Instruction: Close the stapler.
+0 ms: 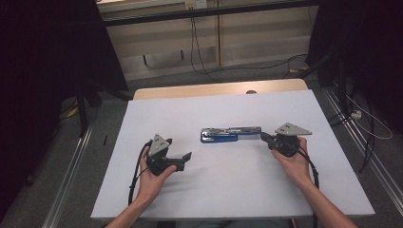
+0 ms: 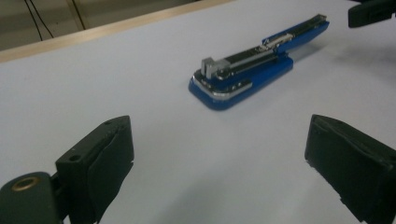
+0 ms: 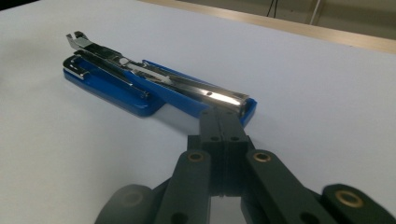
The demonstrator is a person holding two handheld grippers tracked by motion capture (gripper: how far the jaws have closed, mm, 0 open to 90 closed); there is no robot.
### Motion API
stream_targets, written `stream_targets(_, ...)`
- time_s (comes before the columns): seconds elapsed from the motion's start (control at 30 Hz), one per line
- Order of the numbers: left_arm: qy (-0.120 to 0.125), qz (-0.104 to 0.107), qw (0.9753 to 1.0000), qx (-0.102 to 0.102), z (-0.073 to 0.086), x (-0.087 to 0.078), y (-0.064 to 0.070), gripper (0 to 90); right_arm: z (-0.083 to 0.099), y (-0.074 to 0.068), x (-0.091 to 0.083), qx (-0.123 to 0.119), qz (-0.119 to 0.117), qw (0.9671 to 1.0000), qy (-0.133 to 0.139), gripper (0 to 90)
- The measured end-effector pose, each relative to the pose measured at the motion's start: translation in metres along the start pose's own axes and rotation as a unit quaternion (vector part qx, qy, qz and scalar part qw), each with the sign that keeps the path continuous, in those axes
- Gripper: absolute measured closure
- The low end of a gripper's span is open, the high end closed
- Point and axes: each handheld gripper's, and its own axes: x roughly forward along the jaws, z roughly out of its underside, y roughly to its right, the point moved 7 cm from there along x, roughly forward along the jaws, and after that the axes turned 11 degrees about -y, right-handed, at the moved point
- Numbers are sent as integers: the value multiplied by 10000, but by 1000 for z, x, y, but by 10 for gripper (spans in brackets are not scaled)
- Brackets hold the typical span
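Note:
A blue stapler (image 1: 228,134) lies swung open flat on the white table top (image 1: 214,190), its metal magazine facing up. My right gripper (image 1: 263,136) is shut, its tips against the stapler's right end; in the right gripper view the jaws (image 3: 219,116) press flush together at the end of the stapler (image 3: 140,79), with nothing visibly between them. My left gripper (image 1: 179,149) stands open to the left of the stapler, apart from it. In the left gripper view the stapler (image 2: 247,70) lies beyond the wide-apart jaws of the left gripper (image 2: 217,140).
The white sheet covers a wooden table whose far edge (image 1: 218,89) shows at the back. Cables (image 1: 195,47) trail over the floor behind it, and dark curtains (image 1: 43,57) hang on both sides. Metal rails (image 1: 71,180) run along the floor on each side.

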Motion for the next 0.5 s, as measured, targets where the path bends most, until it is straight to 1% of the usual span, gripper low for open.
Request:
stream_targets(0.03,-17,-24,10000,69,-3,2,1,81,-1,-1,1,17,-70,10000,0,900)
stream_targets(0.07,-22,-105,9998,149,-5,5,1,78,-2,-2,1,-26,-69,10000,-13,900)
stream_targets(0.1,-21,-82,9998,174,-7,7,2,69,-2,-3,2,-59,-76,9999,-60,900)
stream_targets(0.17,34,91,9998,145,-11,12,4,59,-5,-5,4,-108,-153,9998,-84,900)
stream_targets(0.2,-23,29,9998,193,-12,15,4,67,-6,-7,4,-112,-176,9997,-130,900)
stream_targets(0.23,-50,25,9998,207,-14,18,4,74,-6,-7,5,-161,-180,9996,-166,900)
stream_targets(0.27,-46,65,9998,182,-16,21,4,85,-7,-8,6,-206,-188,9994,-184,900)
stream_targets(0.3,-28,82,9998,174,-18,23,4,98,-8,-8,7,-199,-197,9994,-214,900)
stream_targets(0.37,24,59,9998,185,-23,28,2,113,-9,-9,8,-248,-201,9992,-223,900)
stream_targets(0.43,-48,88,9998,173,-27,34,-1,118,-9,-10,9,-188,-261,9993,-192,900)
stream_targets(0.5,-11,98,9999,123,-31,39,-3,137,-8,-12,9,-222,-239,9992,-226,900)
